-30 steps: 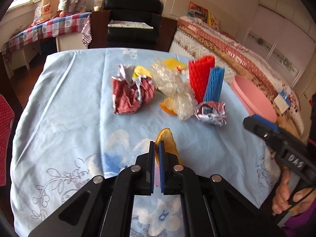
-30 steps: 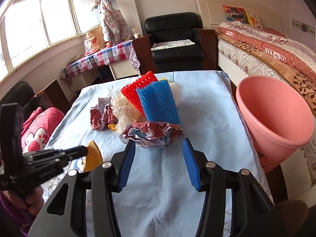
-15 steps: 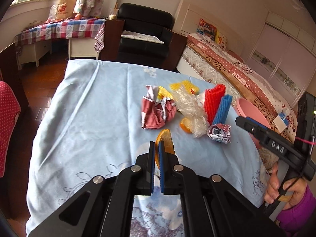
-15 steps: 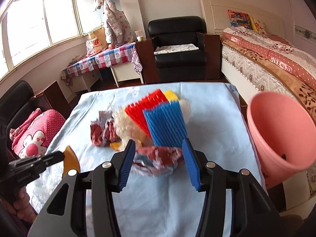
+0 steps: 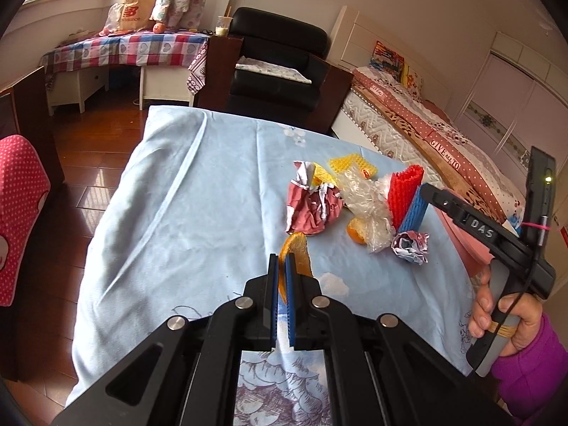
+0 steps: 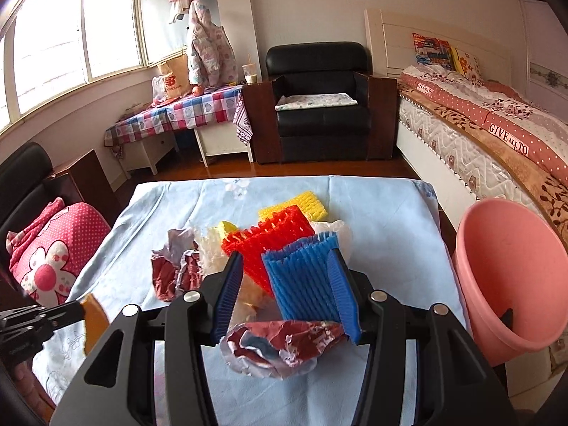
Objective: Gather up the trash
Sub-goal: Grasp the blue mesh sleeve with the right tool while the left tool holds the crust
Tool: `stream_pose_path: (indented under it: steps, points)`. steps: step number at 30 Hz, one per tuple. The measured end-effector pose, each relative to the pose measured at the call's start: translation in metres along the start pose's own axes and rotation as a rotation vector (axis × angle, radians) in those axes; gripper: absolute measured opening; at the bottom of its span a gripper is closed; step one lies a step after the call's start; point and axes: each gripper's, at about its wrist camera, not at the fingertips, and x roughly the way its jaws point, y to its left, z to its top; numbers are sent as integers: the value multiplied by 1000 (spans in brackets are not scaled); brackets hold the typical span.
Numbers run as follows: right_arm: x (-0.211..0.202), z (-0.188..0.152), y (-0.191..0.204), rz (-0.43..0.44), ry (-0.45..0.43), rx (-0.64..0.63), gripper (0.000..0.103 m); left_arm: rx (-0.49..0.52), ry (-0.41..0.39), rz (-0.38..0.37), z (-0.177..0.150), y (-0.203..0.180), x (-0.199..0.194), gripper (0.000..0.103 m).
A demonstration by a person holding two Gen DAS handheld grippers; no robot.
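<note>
Lifted clear of the cloth (image 5: 184, 213) now, orange peel (image 5: 296, 254) pinched tight in the left gripper (image 5: 282, 266). Pulled back from the pile too. Right gripper (image 6: 285, 291) half open, framing the crumpled foil wrapper (image 6: 280, 348) without pressing it, blue foam net (image 6: 301, 284) just behind. Red net (image 6: 273, 241), yellow net (image 6: 309, 204) and clear plastic (image 5: 365, 206) heaped mid-table. Pink bin (image 6: 511, 277) off the right edge.

A table under pale blue floral cloth (image 5: 184, 213) carries heaped crumpled trash (image 5: 358, 202).
</note>
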Motion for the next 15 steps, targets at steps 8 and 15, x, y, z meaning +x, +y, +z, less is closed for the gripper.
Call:
stream_pose_path:
  steps: [8, 15]
  points:
    - [12, -6, -1, -21, 32, 18, 39, -7, -30, 20, 1, 4, -20, 3]
    - [11, -8, -8, -23, 49, 57, 8, -5, -66, 26, 1, 1, -40, 3]
